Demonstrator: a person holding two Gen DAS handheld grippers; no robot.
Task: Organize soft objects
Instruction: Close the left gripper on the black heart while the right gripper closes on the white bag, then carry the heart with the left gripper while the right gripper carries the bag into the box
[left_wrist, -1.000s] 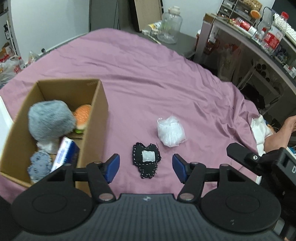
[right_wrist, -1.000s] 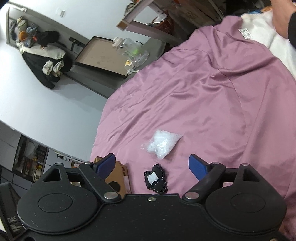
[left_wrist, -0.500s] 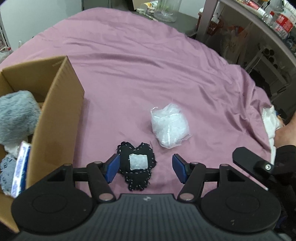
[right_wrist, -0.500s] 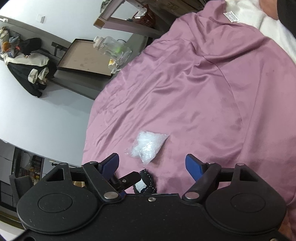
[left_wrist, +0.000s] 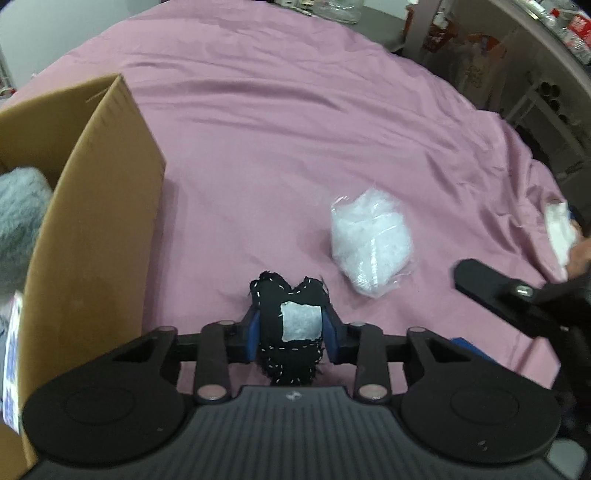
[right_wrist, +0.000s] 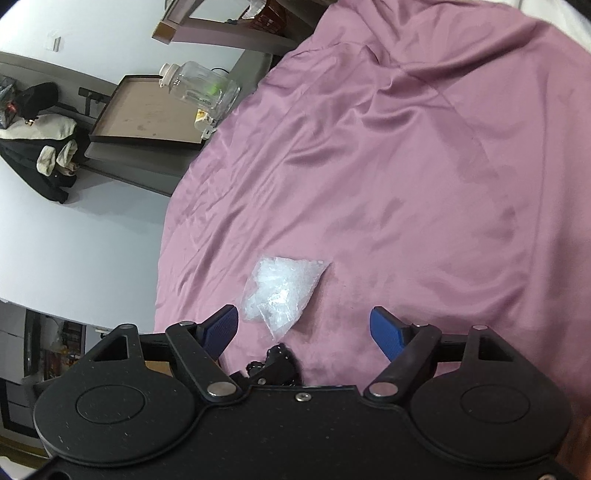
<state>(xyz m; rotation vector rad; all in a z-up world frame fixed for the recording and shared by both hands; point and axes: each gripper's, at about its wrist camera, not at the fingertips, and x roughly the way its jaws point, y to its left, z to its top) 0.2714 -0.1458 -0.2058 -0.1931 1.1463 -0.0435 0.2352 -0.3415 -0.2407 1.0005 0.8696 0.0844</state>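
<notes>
Left wrist view
Left gripper (left_wrist: 291, 338): the jaws are closed narrowly on the black fabric patch (left_wrist: 291, 325), which is pinched between the blue pads (left_wrist: 334, 341).
Black fabric patch: heart-like in outline, edged with white stitches, with a white square sewn on its front; it is seen raised between the pads, above the purple bedsheet (left_wrist: 295, 129).
Clear plastic bag (left_wrist: 371, 245): filled with white stuffing, laid on the bedsheet just right of and beyond the patch, apart from it.
Cardboard box (left_wrist: 96, 229): placed on the bedsheet at the left, open at the top; a grey fluffy item (left_wrist: 20, 218) is seen inside it.
Right gripper (left_wrist: 517, 299): part of its black body is seen at the right edge.

Right wrist view
Right gripper (right_wrist: 304, 326): the jaws are held wide apart, with nothing between the blue pads (right_wrist: 386, 330).
Clear plastic bag (right_wrist: 282, 293): lying on the purple bedsheet (right_wrist: 424, 166) just beyond the jaws, nearer the left pad.
Black fabric patch (right_wrist: 280, 360): only a dark scrap is seen near the lower middle, beside a piece of the left gripper.
Glass jar (right_wrist: 199, 86): seen beyond the bed.
</notes>
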